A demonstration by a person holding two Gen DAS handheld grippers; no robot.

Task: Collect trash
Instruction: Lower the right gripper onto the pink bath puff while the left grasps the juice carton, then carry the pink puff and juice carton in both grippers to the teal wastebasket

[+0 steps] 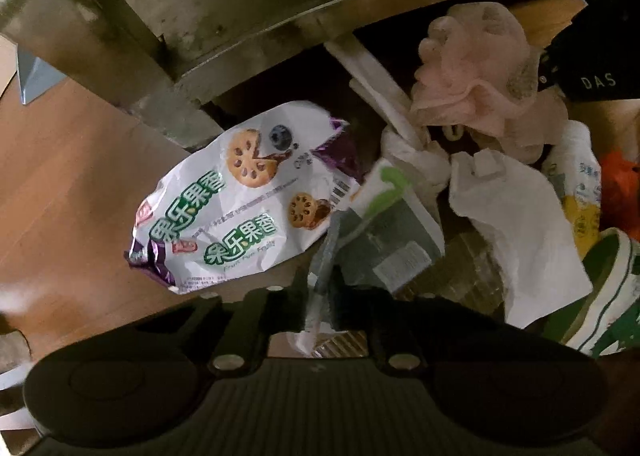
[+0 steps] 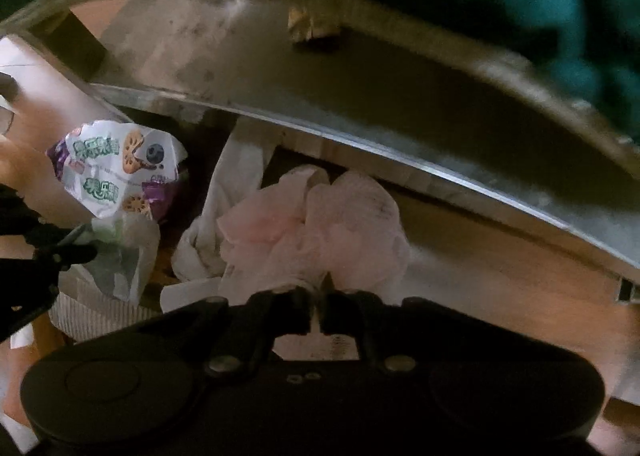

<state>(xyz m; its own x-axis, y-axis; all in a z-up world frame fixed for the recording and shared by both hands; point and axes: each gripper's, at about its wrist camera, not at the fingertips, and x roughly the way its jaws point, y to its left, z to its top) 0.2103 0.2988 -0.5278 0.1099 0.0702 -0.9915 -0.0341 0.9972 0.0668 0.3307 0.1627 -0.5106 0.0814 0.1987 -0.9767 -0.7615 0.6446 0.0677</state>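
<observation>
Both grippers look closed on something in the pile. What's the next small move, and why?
Probably lift both straight up a little. The left gripper is shut on a clear, green-printed plastic wrapper, the right gripper on the pink plastic bag. Both pieces lie tangled with the white tissues, so a slow rise should show whether they come free.

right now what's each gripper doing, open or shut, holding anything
left gripper: shut on the grey-green wrapper.
right gripper: shut on the pink plastic bag.

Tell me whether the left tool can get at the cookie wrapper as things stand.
Probably not yet: the left tool is shut on a grey and green packet. The cookie wrapper lies uncovered on the floor just beside it, so the way is otherwise free.
</observation>
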